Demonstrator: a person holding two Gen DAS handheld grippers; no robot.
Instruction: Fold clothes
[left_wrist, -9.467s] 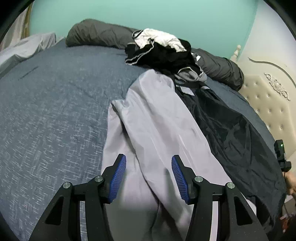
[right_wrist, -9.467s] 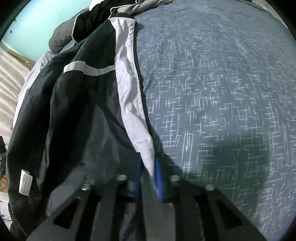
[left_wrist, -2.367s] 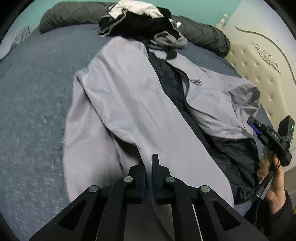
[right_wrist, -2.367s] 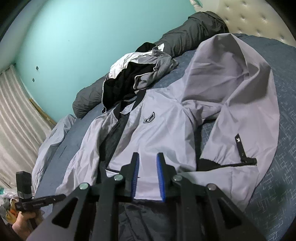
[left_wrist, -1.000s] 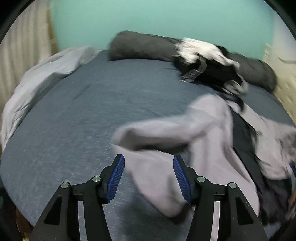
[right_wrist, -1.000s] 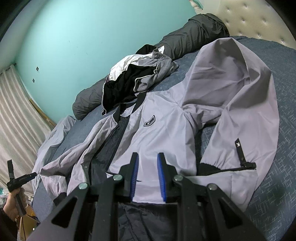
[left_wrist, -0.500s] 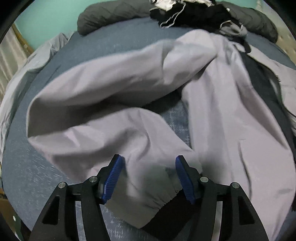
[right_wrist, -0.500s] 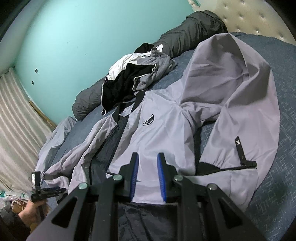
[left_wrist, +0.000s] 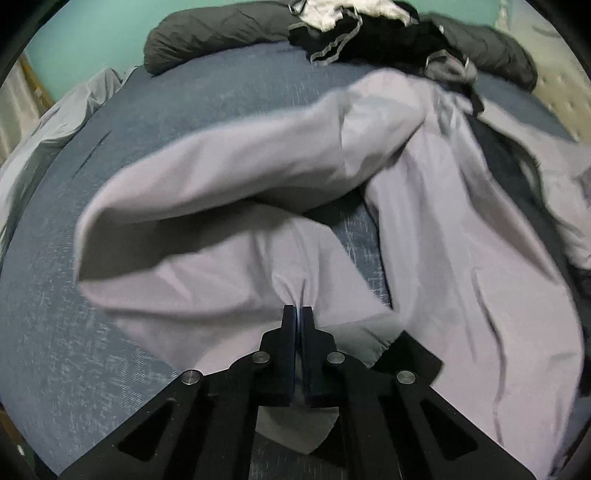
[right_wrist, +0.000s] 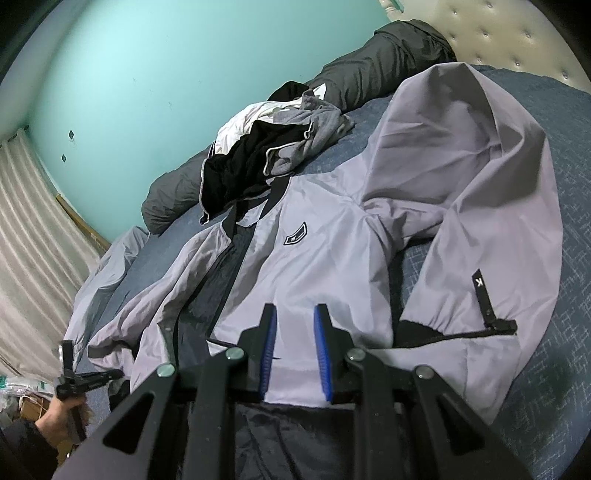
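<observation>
A light grey zip jacket (right_wrist: 321, 258) with black lining lies open, front up, on the blue bedspread (left_wrist: 221, 81). Its one sleeve (left_wrist: 221, 173) is doubled back on itself. My left gripper (left_wrist: 298, 312) points down at that sleeve near the elastic cuff (left_wrist: 369, 339), its jaws closing tight on a pinch of the grey fabric. In the right wrist view the left gripper (right_wrist: 110, 374) shows small at the lower left, held by a hand (right_wrist: 62, 413). My right gripper (right_wrist: 294, 325) hovers over the jacket's lower front, jaws a little apart, with no fabric bunched between them. The other sleeve (right_wrist: 498, 221) lies folded on the right.
A heap of black, white and grey clothes (right_wrist: 266, 147) lies above the jacket's collar, against a long dark rolled quilt (left_wrist: 207, 33). A padded cream headboard (right_wrist: 517, 33) stands at the right, a striped curtain (right_wrist: 29, 240) at the left. A pale sheet (left_wrist: 55, 122) hangs off the bed's edge.
My left gripper dropped onto the sleeve near the cuff and its jaws went from wide apart to shut on the fabric. The right gripper stayed where it was.
</observation>
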